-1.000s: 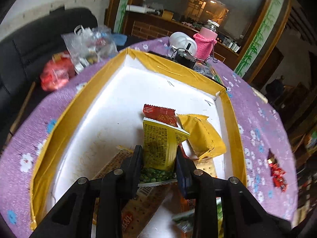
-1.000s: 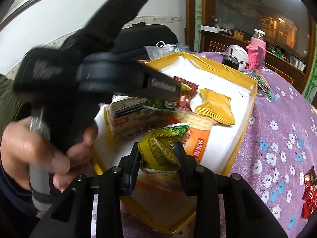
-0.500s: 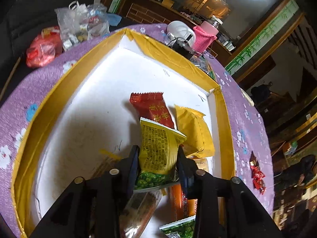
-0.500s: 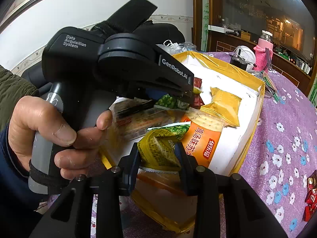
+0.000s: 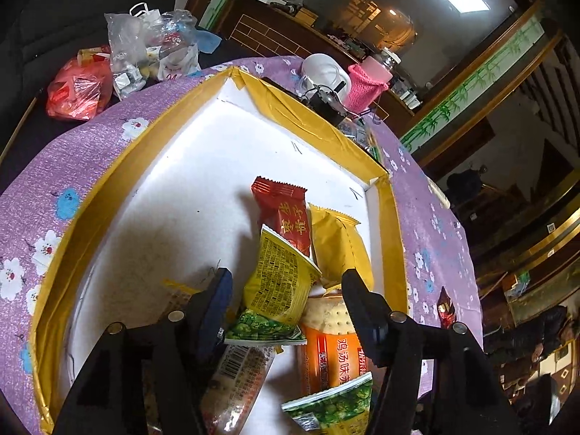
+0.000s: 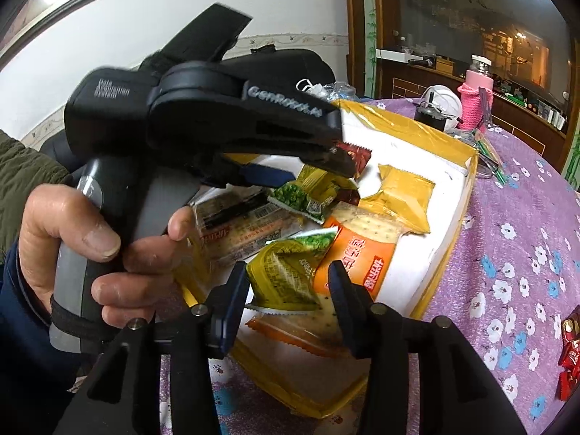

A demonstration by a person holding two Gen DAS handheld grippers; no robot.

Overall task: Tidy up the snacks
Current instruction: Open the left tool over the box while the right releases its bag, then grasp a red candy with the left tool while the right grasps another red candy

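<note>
A white box with a yellow-taped rim (image 5: 319, 123) (image 6: 409, 127) holds a pile of snacks. My left gripper (image 5: 286, 301) (image 6: 315, 172) hangs over it with its jaws opening; a yellow-green pea packet (image 5: 279, 282) (image 6: 308, 188) stands loose between them on the pile. My right gripper (image 6: 288, 290) is at the box's near edge, jaws opening too, with a second pea packet (image 6: 286, 275) (image 5: 333, 406) between its fingers, not squeezed, resting on an orange cracker pack (image 6: 362, 250) (image 5: 333, 344). A red packet (image 5: 286, 214) and a yellow packet (image 5: 337, 243) lie behind.
A clear-wrapped cracker pack (image 5: 235, 380) lies at the box's near left. On the purple flowered cloth (image 6: 507, 253) are red candies (image 6: 569, 348) to the right. Plastic bags (image 5: 145, 54), a white round object (image 5: 322, 69) and a pink-sleeved bottle (image 5: 366, 83) stand beyond the box.
Both grippers' jaws have spread apart. The left one's pea packet has come free and leans on the pile; the right one's packet is no longer pinched. The left view has tilted.
</note>
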